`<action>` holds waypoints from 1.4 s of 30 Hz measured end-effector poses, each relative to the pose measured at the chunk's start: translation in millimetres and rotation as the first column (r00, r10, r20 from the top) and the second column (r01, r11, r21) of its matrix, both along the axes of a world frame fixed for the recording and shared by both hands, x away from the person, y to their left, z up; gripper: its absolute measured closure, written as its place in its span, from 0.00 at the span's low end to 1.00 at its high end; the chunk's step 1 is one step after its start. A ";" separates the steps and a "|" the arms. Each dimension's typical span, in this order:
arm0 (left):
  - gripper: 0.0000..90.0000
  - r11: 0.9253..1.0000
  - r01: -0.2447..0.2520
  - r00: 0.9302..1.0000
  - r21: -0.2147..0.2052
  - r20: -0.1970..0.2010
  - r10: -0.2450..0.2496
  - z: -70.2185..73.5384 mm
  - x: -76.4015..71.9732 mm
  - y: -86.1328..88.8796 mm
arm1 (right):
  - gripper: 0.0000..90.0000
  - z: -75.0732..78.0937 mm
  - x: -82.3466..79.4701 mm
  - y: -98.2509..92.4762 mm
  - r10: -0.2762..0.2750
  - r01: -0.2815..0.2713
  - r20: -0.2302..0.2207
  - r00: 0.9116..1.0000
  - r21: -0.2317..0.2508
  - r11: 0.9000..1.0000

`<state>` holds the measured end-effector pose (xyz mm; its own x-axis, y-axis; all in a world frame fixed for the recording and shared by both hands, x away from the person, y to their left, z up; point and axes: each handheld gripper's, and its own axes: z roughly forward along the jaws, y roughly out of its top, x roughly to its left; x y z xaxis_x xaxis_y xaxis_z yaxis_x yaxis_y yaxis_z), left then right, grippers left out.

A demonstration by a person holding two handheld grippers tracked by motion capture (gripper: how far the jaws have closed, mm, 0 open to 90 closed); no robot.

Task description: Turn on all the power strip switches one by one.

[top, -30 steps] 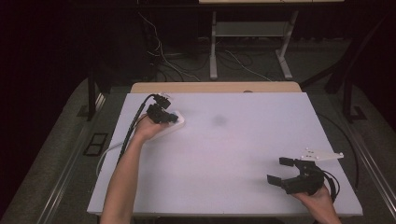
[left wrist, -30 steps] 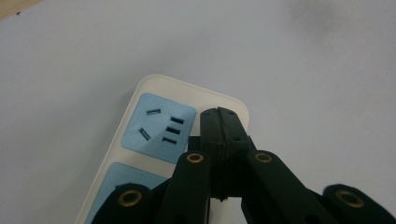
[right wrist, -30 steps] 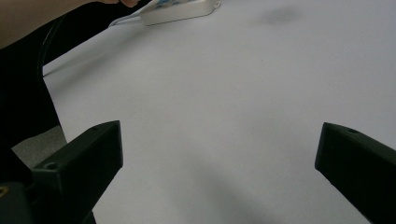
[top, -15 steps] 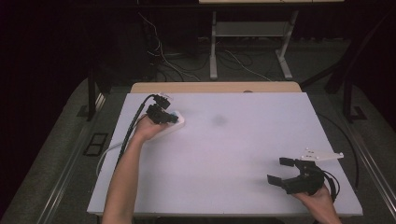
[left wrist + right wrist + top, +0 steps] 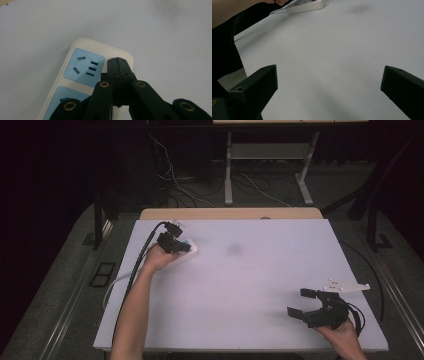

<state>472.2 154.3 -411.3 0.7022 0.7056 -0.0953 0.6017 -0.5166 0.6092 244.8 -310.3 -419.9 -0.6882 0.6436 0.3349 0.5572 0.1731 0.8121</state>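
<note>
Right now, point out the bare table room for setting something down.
The widest bare stretch lies between the power strip and the right tool, across the middle and far right of the table. The far left corner is crowded by the strip and left tool.

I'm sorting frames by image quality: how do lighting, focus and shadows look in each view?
High view: the white table is evenly lit, the surroundings fall into darkness, and a faint grey smudge marks the tabletop. Left gripper view: the power strip is sharp, with no glare. Right gripper view: the right gripper jaws are dark and soft-edged, with a soft shadow between them.
</note>
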 end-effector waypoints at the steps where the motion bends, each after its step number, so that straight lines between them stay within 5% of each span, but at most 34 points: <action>1: 1.00 1.000 -0.001 1.000 0.006 0.004 0.001 0.2 -0.7 -0.8 | 0.01 -0.1 0.1 0.2 0.000 0.000 -0.002 1.000 -0.001 1.000; 9: 1.00 1.000 0.011 1.000 0.021 -0.004 -0.011 3.7 -2.1 -3.6 | 0.01 -0.1 0.2 0.0 -0.002 0.002 0.000 1.000 0.003 1.000; 19: 1.00 1.000 0.021 0.998 0.021 0.054 -0.022 23.4 -14.4 -1.1 | 0.01 0.1 0.2 0.6 -0.001 0.001 -0.001 1.000 0.006 1.000; 28: 0.99 0.999 0.018 0.996 -0.041 0.093 -0.014 43.5 -27.3 6.6 | 0.01 0.6 -0.3 1.0 0.000 0.000 0.003 1.000 0.006 1.000; 35: 0.74 0.997 0.003 0.995 -0.081 0.095 0.005 51.3 -42.7 15.3 | 0.01 0.7 -0.3 1.1 0.001 -0.001 0.001 1.000 0.012 1.000; 42: 0.29 0.983 -0.060 0.992 -0.174 0.099 0.078 55.5 -63.5 27.4 | 0.01 1.0 -0.9 1.9 0.002 -0.002 0.003 1.000 0.014 1.000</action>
